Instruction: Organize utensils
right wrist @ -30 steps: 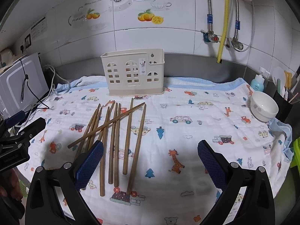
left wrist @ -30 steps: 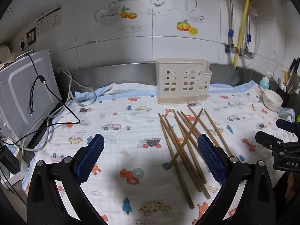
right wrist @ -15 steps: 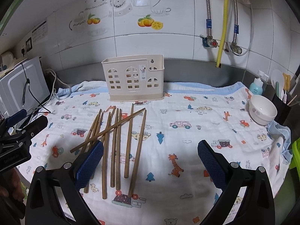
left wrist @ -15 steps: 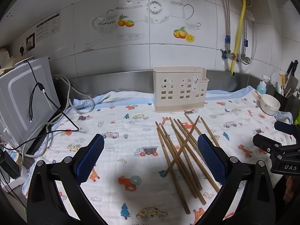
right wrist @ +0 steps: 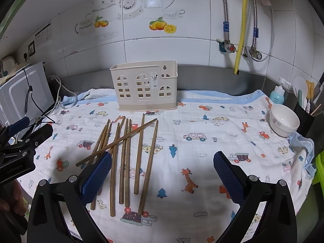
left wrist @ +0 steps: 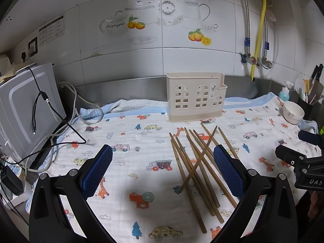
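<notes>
Several wooden chopsticks (left wrist: 194, 162) (right wrist: 125, 154) lie loose on the printed cloth, one crossing the others at a slant. Behind them a cream utensil holder (left wrist: 195, 99) (right wrist: 144, 85) stands upright near the wall, and no utensils show in it. My left gripper (left wrist: 162, 168) is open above the cloth, its right pad over the chopsticks' right side. My right gripper (right wrist: 162, 174) is open too, with its left pad above the near ends of the pile. Each gripper shows at the edge of the other's view, the right (left wrist: 301, 158) and the left (right wrist: 20, 141).
A white bowl (right wrist: 283, 121) sits at the cloth's right edge, beside a dark container of utensils (right wrist: 305, 109) and a blue bottle (right wrist: 277, 96). A grey appliance (left wrist: 24, 109) with trailing cables (left wrist: 60, 137) stands at the left. Pipes (right wrist: 241, 30) run down the tiled wall.
Both grippers have drawn back and lifted a little, so the holder and chopsticks look slightly smaller. The chopsticks have not moved. Both jaws stay open.
</notes>
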`<action>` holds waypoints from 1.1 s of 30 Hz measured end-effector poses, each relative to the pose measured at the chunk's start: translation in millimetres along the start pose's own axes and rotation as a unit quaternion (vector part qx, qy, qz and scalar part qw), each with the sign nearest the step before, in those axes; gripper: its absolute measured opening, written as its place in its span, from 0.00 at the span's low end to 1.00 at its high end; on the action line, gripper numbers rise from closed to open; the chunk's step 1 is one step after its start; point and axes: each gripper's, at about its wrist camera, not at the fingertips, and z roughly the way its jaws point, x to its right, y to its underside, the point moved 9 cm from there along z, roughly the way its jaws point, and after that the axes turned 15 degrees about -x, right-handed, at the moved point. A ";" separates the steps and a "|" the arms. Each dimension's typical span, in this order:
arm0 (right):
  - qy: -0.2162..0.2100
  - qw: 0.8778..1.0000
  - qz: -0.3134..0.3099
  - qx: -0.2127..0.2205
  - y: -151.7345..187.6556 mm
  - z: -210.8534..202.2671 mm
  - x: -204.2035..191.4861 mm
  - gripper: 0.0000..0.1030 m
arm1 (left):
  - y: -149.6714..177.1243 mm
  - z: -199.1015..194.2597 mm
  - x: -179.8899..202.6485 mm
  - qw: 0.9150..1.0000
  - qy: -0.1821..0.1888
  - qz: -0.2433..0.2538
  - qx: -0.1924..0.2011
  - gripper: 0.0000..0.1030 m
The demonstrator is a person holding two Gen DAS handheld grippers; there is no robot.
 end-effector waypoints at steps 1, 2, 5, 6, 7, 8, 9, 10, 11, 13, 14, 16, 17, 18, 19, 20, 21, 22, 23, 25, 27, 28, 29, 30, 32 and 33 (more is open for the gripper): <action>0.000 1.000 -0.001 -0.001 -0.1 0.6 -0.4 0.94 | -0.3 0.6 -0.4 1.000 0.002 -0.001 -0.001 0.95; 0.001 1.000 -0.002 -0.002 -0.2 1.0 -0.5 0.94 | -0.3 1.3 -0.3 1.000 0.003 -0.002 -0.002 0.95; 0.001 1.000 -0.002 -0.006 -0.4 4.1 0.1 0.94 | -0.8 2.9 0.5 1.000 0.010 0.001 -0.005 0.95; 0.001 1.000 -0.002 -0.008 -0.2 5.3 0.3 0.94 | -0.8 3.7 0.5 1.000 0.011 0.001 -0.006 0.95; 0.000 1.000 -0.002 -0.009 0.2 6.5 0.6 0.94 | -0.7 4.9 0.5 1.000 0.009 0.001 -0.009 0.95; 0.001 1.000 -0.002 -0.010 0.2 7.3 1.0 0.94 | -0.7 5.9 0.5 1.000 0.010 0.001 -0.010 0.95; 0.001 1.000 -0.002 -0.011 0.0 8.2 1.2 0.94 | -0.7 6.9 0.9 1.000 0.014 0.001 -0.012 0.95; 0.001 1.000 -0.002 -0.012 0.1 9.1 1.4 0.94 | -0.3 8.5 1.1 1.000 0.021 -0.001 -0.016 0.95; 0.001 1.000 -0.002 -0.013 0.3 9.8 2.5 0.94 | -0.1 9.5 1.3 1.000 0.024 -0.002 -0.018 0.95; 0.001 1.000 -0.001 -0.015 0.6 11.7 3.8 0.94 | 0.8 11.9 1.1 0.999 0.028 -0.004 -0.021 0.95; 0.000 1.000 -0.001 -0.017 0.8 12.8 4.2 0.94 | 1.2 13.0 2.1 0.999 0.032 -0.003 -0.023 0.95; 0.001 1.000 -0.002 -0.018 1.2 14.3 4.7 0.94 | 1.8 14.6 2.9 0.999 0.040 -0.003 -0.025 0.95; 0.001 1.000 -0.001 -0.019 1.3 15.1 5.0 0.94 | 2.0 15.4 3.1 0.999 0.042 -0.004 -0.026 0.95; 0.001 1.000 -0.001 -0.020 1.5 15.9 5.3 0.94 | 2.2 16.6 3.1 0.999 0.042 -0.003 -0.028 0.95; 0.001 1.000 0.000 -0.021 1.5 16.6 6.0 0.94 | 2.4 17.3 3.9 0.999 0.046 -0.002 -0.028 0.95; 0.001 1.000 0.000 -0.021 1.5 17.2 6.0 0.94 | 2.8 18.3 4.5 0.998 0.053 -0.001 -0.030 0.95; 0.001 1.000 -0.001 -0.022 1.5 17.7 5.8 0.94 | 3.1 19.6 4.6 0.998 0.058 -0.002 -0.032 0.95; 0.001 1.000 -0.001 -0.022 1.7 18.2 5.6 0.94 | 3.3 20.5 4.6 0.997 0.063 -0.003 -0.034 0.95; 0.001 1.000 -0.002 -0.023 1.9 18.7 5.4 0.94 | 3.2 21.4 4.3 0.997 0.061 -0.004 -0.035 0.95; -0.001 1.000 -0.001 -0.024 1.8 19.4 5.1 0.94 | 3.7 22.5 3.3 0.998 0.059 -0.003 -0.034 0.95; 0.001 1.000 -0.003 -0.024 1.9 20.4 4.5 0.94 | 4.6 24.7 1.9 0.997 0.062 -0.007 -0.040 0.95; 0.000 1.000 -0.003 -0.025 2.1 20.4 4.3 0.94 | 4.5 25.3 0.8 0.997 0.060 -0.009 -0.041 0.95; 0.000 1.000 -0.003 -0.025 2.3 20.6 4.1 0.94 | 4.7 26.1 -0.5 0.997 0.057 -0.010 -0.041 0.95; 0.001 1.000 -0.003 -0.025 2.5 20.9 3.9 0.94 | 4.9 26.4 -1.1 0.998 0.054 -0.010 -0.041 0.95; 0.000 1.000 -0.004 -0.026 2.7 21.0 3.6 0.94 | 5.3 27.2 -2.4 0.998 0.050 -0.007 -0.042 0.95; 0.000 1.000 -0.005 -0.027 2.9 21.6 3.7 0.94 | 5.9 28.2 -2.2 0.997 0.054 -0.005 -0.046 0.95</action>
